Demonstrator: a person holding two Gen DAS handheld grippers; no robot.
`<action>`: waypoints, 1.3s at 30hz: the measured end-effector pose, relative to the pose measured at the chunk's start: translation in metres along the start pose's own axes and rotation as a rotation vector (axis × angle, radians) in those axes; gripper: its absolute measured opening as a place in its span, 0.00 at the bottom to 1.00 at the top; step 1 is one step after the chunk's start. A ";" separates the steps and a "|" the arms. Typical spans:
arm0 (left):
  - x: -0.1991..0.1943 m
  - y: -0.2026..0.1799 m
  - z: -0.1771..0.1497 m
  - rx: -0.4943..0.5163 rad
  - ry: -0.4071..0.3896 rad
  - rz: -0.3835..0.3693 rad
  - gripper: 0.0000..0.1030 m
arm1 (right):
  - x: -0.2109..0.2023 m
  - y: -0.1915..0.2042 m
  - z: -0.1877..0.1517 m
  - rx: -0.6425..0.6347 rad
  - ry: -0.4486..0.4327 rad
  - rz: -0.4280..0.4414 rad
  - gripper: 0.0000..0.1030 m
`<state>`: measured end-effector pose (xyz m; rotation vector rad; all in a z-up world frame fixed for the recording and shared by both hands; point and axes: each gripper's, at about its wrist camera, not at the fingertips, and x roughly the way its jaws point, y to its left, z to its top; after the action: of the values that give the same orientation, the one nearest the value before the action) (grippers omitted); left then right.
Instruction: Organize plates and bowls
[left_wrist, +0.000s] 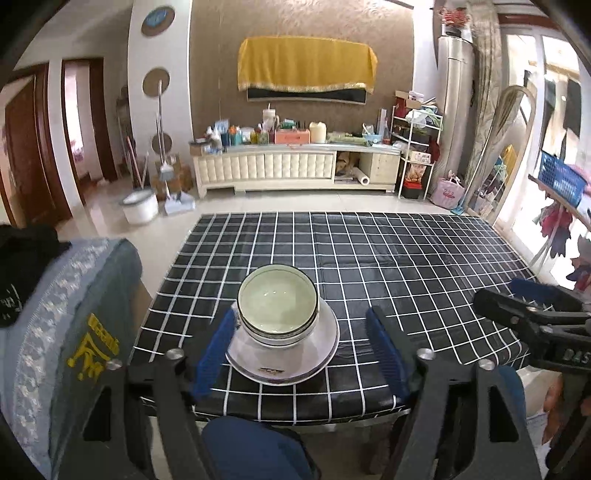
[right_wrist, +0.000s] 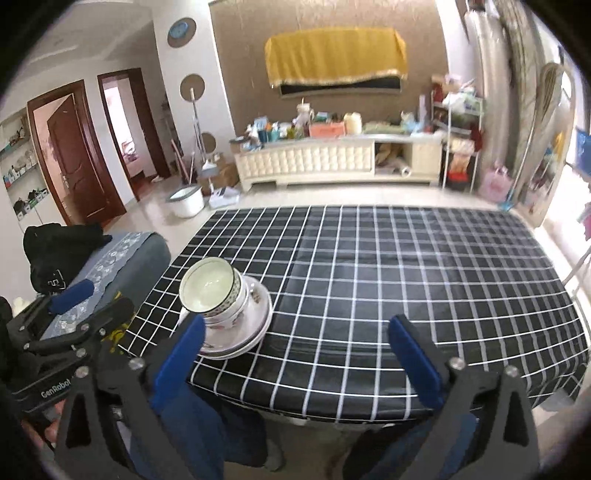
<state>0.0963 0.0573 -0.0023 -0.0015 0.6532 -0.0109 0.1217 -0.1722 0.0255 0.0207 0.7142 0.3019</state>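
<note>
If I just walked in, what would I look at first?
Probably the stack of bowls nested on white plates, near the front left edge of the black-and-white checked table. Then the blue fingers of the two open, empty hand-held grippers: the left hand-held gripper frames the stack, and the right hand-held gripper sits beside it.

Cluttered cream cabinet against brown wall; glossy tile floor.

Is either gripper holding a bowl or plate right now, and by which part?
Nothing is held. The left gripper and right gripper both have open, empty jaws; the bowls sit stacked on the plates.
</note>
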 end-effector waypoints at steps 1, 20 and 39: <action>-0.006 -0.003 -0.003 0.007 -0.015 0.007 0.78 | -0.007 -0.001 -0.003 -0.008 -0.018 -0.017 1.00; -0.082 -0.014 -0.059 0.003 -0.106 0.011 1.00 | -0.072 0.021 -0.057 -0.103 -0.142 -0.123 1.00; -0.112 -0.029 -0.068 0.036 -0.158 -0.004 1.00 | -0.092 0.026 -0.071 -0.103 -0.159 -0.111 1.00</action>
<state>-0.0339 0.0297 0.0117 0.0310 0.4948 -0.0257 0.0033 -0.1792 0.0336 -0.0919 0.5388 0.2274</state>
